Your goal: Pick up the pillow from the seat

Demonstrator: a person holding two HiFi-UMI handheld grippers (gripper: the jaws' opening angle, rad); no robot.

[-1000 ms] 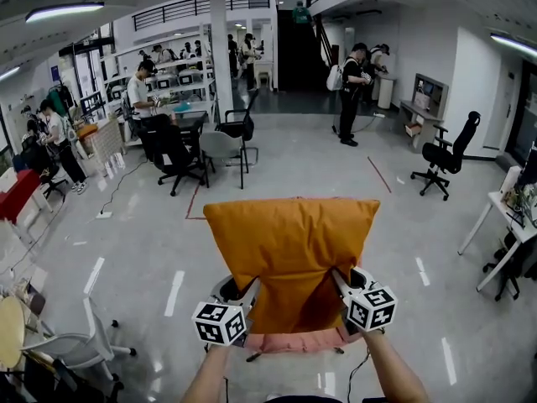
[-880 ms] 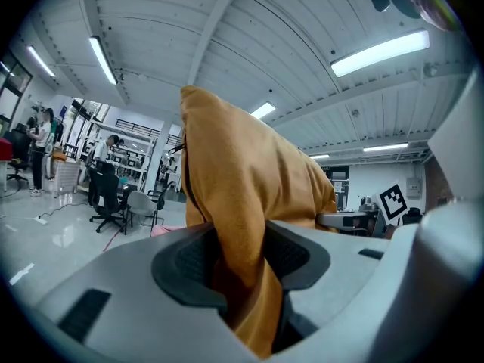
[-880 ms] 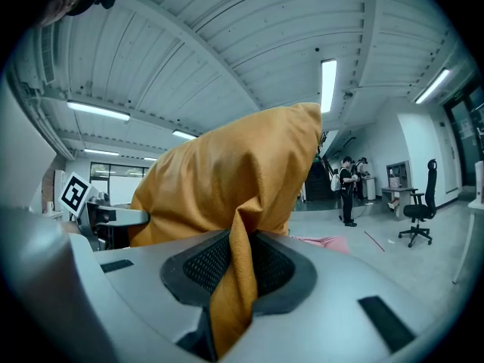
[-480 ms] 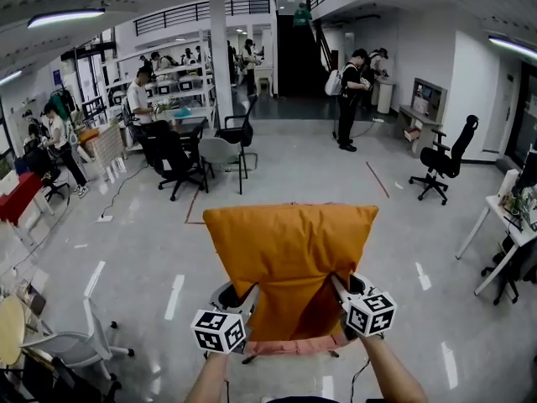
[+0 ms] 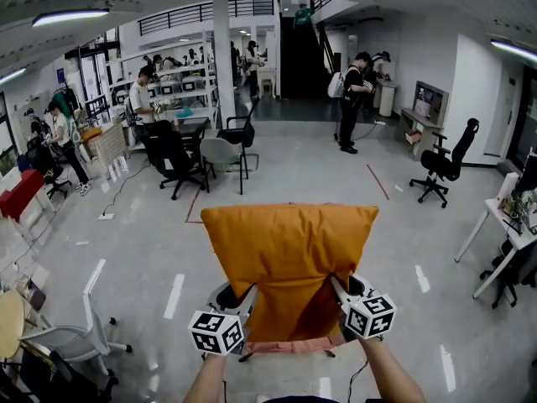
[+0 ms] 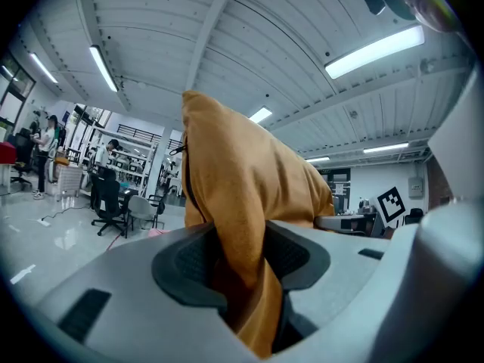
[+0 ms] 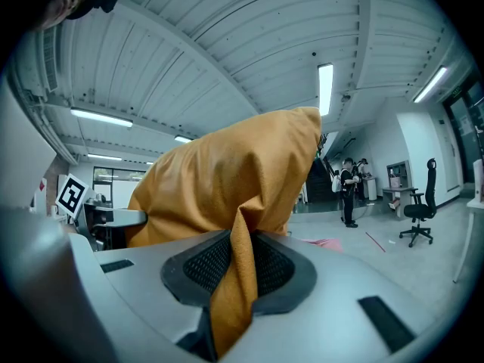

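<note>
An orange pillow (image 5: 289, 263) hangs in the air in front of me, held up above a pink seat (image 5: 289, 343) whose edge shows just below it. My left gripper (image 5: 249, 296) is shut on the pillow's lower left corner, and my right gripper (image 5: 336, 285) is shut on the lower right corner. In the left gripper view the orange pillow (image 6: 242, 203) is pinched between the black pads (image 6: 189, 262). The right gripper view shows a fold of the pillow (image 7: 234, 278) squeezed between its jaws in the same way.
A grey chair (image 5: 80, 342) stands at lower left by a round table (image 5: 10, 330). Black office chairs (image 5: 172, 154) and desks sit farther back, another black chair (image 5: 443, 158) at right. A white table (image 5: 503, 225) is at the right edge. People stand in the background.
Both grippers have carried the pillow a little upward and away from the seat; their grip on its corners is unchanged.
</note>
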